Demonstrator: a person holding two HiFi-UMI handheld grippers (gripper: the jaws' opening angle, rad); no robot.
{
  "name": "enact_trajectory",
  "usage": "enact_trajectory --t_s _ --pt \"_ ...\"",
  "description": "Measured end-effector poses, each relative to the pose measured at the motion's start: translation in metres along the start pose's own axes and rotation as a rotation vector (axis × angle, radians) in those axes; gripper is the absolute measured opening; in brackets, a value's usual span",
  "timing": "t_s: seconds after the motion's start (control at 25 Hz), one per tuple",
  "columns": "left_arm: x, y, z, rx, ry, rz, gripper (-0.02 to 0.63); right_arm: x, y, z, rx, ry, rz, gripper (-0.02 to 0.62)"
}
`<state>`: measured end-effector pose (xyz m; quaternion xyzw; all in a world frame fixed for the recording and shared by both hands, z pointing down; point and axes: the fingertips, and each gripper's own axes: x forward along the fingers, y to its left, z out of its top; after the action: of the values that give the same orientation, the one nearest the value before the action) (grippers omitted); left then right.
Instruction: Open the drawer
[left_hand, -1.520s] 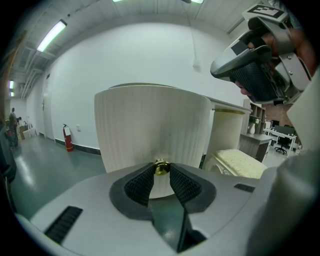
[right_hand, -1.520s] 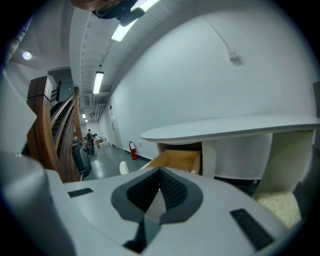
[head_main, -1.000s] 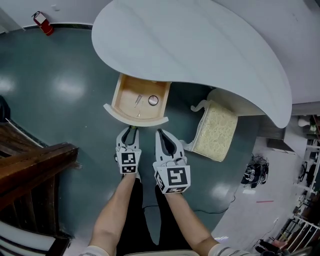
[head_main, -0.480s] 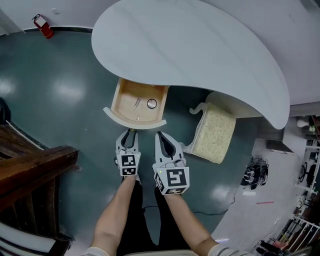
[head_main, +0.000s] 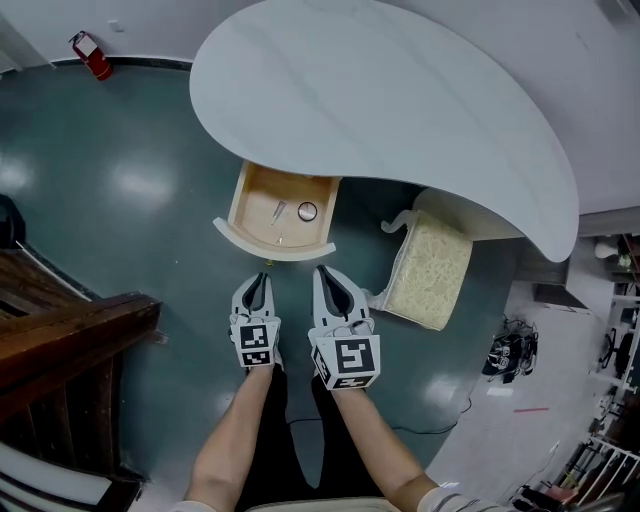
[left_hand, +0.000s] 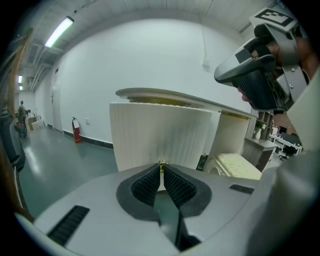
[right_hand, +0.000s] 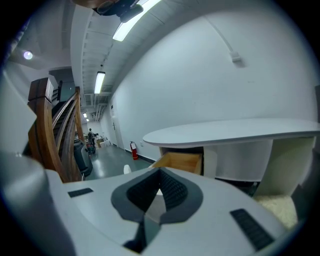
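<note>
Under the head camera, a white table top (head_main: 400, 90) with a smooth, kidney-shaped outline spreads over a glossy teal floor (head_main: 120, 180). From beneath its near edge the drawer (head_main: 258, 195) stands open. It is a pale wooden box with a curved white front, and it holds a small round object (head_main: 307, 211) and a slim, light object (head_main: 277, 212). To its right is a stool (head_main: 430, 265) with a nubbly cream cushion and scrolled white legs. The left gripper (head_main: 261, 278) points at the drawer front from just short of it. The right gripper (head_main: 323, 272) lies beside it, aimed to the right of the drawer.

In the left gripper view, the drawer front (left_hand: 160, 137) is a white panel with fine vertical ribs, straight ahead under the table top (left_hand: 175, 95). The left gripper (left_hand: 161, 167) has just been closing, and its ribbed black pads now meet at the tips with nothing between them. A tiny brass knob (left_hand: 161, 163) shows right at the tips, though contact is hard to judge. The right gripper (left_hand: 260, 80) hangs at the upper right.

In the right gripper view, the right gripper (right_hand: 159, 172) has its pads pressed together at the tips and holds nothing. The drawer's bare wooden side (right_hand: 182, 162) lies ahead and slightly right, clear of the jaws. A curved wooden stair rail (right_hand: 55, 135) rises on the left.
</note>
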<state>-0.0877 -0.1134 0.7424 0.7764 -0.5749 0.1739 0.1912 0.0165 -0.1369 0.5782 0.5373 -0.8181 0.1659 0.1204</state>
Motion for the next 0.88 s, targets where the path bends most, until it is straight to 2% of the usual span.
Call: enact_trajectory --t_s 0.24,0.4,0.64,0.88 --pt "-0.016 0.002 0.029 -0.073 -0.021 0.012 0.006 -0.005 0.004 0.011 -0.005 0.0 0.007 0.014" --pt "-0.033 -0.002 0.054 -0.039 -0.033 0.008 0.006 -0.011 0.01 0.024 -0.012 0.002 0.02 0.014" --pt "-0.053 -0.013 0.093 -0.053 -0.029 0.0 0.006 -0.027 0.015 0.037 -0.039 0.012 0.05 0.014" --pt "-0.075 -0.034 0.136 -0.034 -0.057 -0.034 0.006 -0.045 0.021 0.055 -0.029 0.015 0.072 0.014"
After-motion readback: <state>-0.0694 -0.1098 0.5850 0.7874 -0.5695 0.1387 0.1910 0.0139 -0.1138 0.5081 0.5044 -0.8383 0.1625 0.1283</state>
